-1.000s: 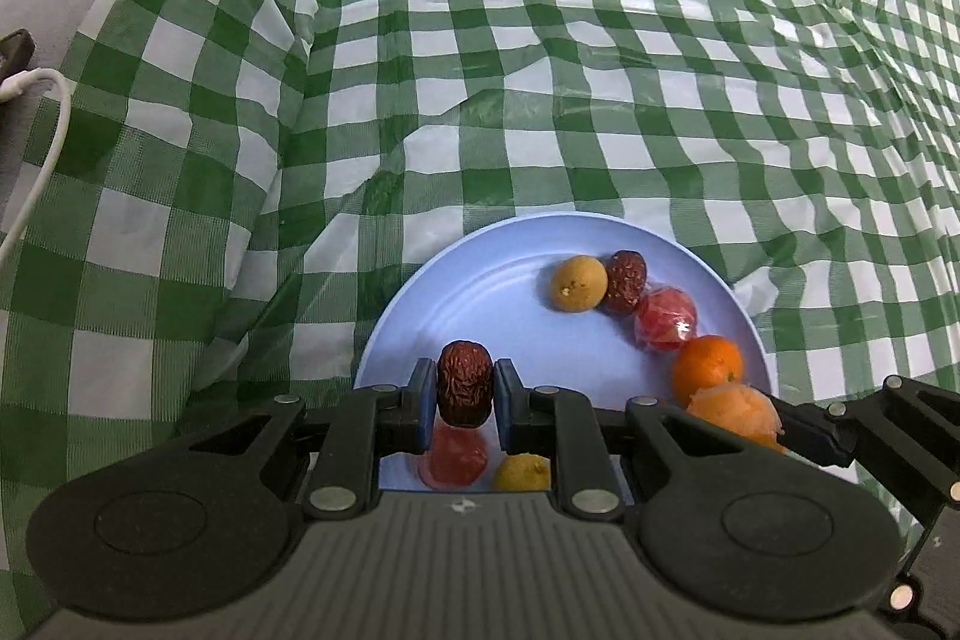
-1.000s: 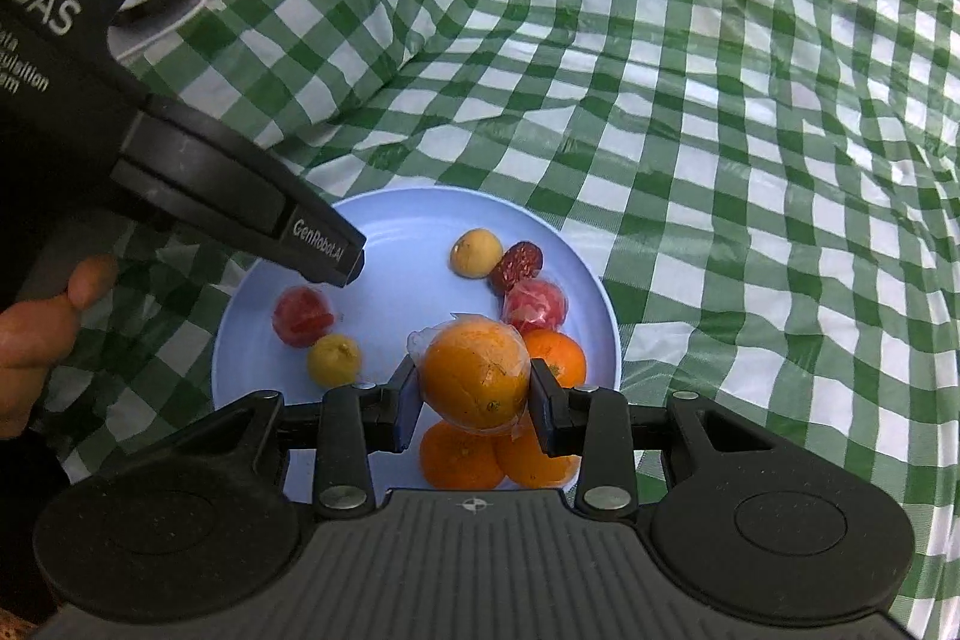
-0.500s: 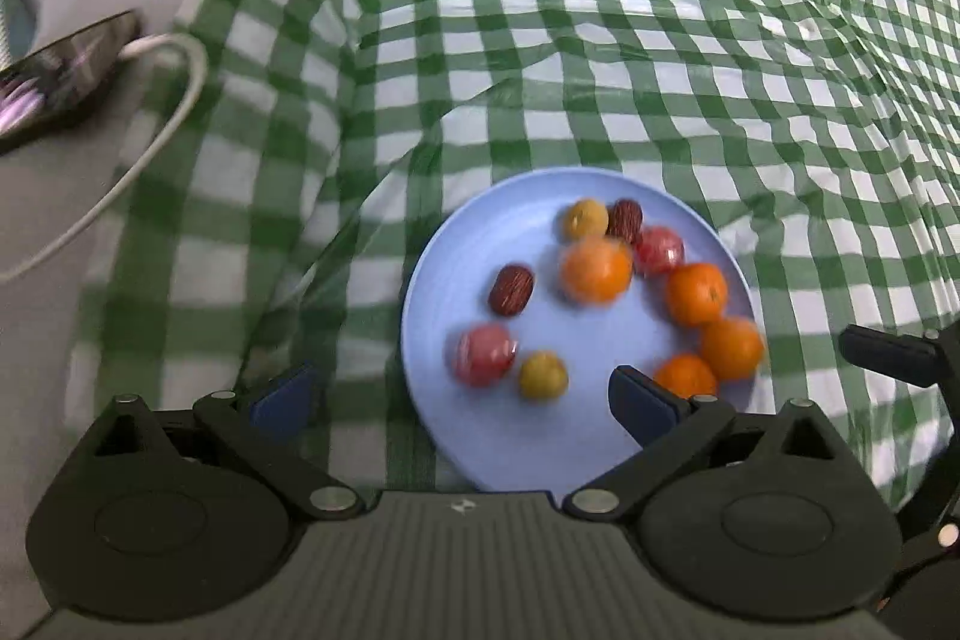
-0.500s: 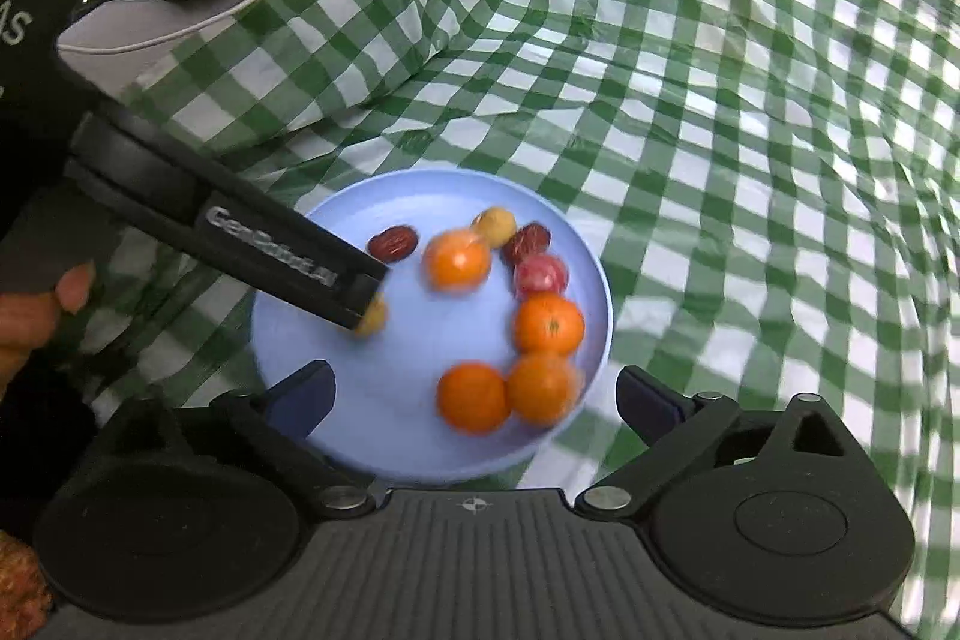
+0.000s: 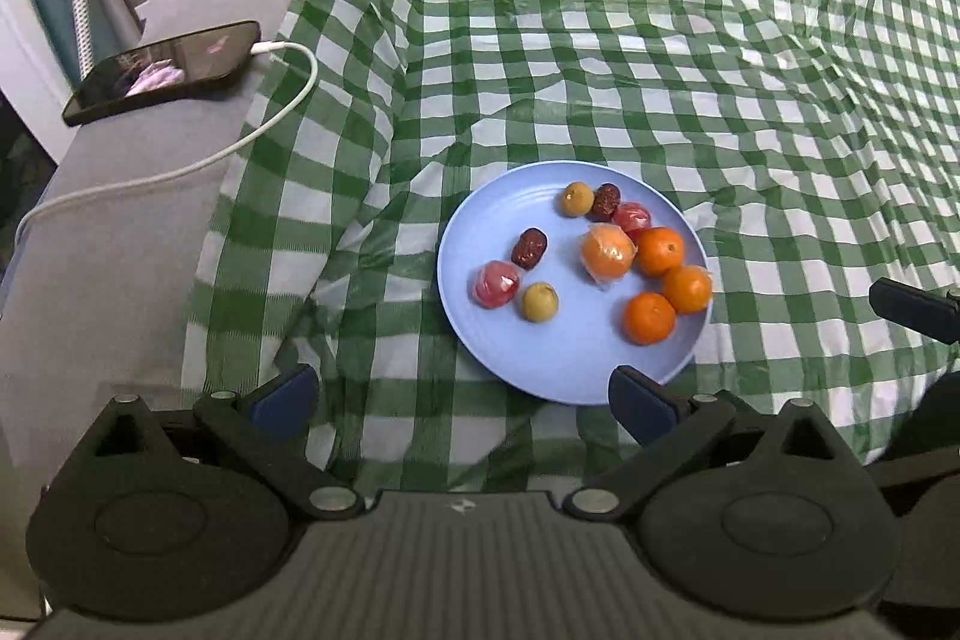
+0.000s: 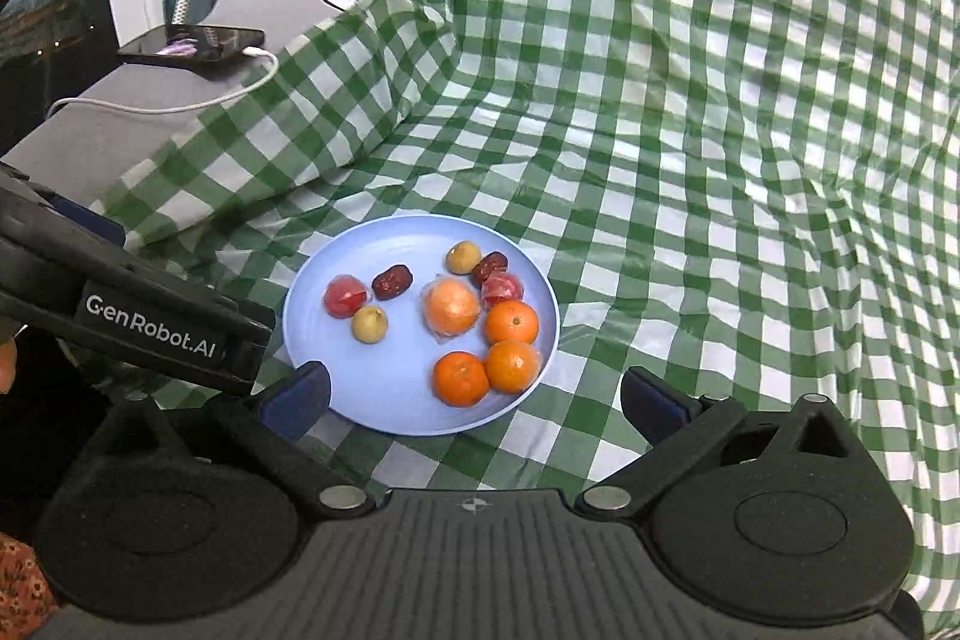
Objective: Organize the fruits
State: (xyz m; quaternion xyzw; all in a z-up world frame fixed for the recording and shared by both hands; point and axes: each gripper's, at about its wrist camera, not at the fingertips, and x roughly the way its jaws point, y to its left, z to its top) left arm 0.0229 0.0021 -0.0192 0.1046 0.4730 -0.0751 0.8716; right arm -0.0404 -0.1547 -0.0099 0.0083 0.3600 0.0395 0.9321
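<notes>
A light blue plate [image 5: 570, 370] lies on the green checked cloth [image 5: 660, 40]. On it are a wrapped orange [image 5: 607, 251], three more oranges [image 5: 649, 318], two dark red dates [image 5: 529, 248], two red wrapped fruits [image 5: 495, 284] and two small yellow fruits [image 5: 540, 302]. My left gripper [image 5: 462, 397] hangs open above the plate's near rim with nothing between its fingers. My right gripper [image 6: 474, 400] is also open and empty, above the near edge of the plate [image 6: 384, 400]. The wrapped orange [image 6: 451, 307] and a date [image 6: 392, 282] lie loose on the plate.
A phone [image 5: 162, 70] on a white cable [image 5: 288, 100] lies on a grey cushion [image 5: 90, 280] at the left. The left gripper's finger [image 6: 240, 340] crosses the right wrist view beside the plate. Curtains hang at the back left.
Both grippers opened: the left let go of a date, the right let go of the wrapped orange, and both fruits now lie on the plate. Both grippers drew back and up.
</notes>
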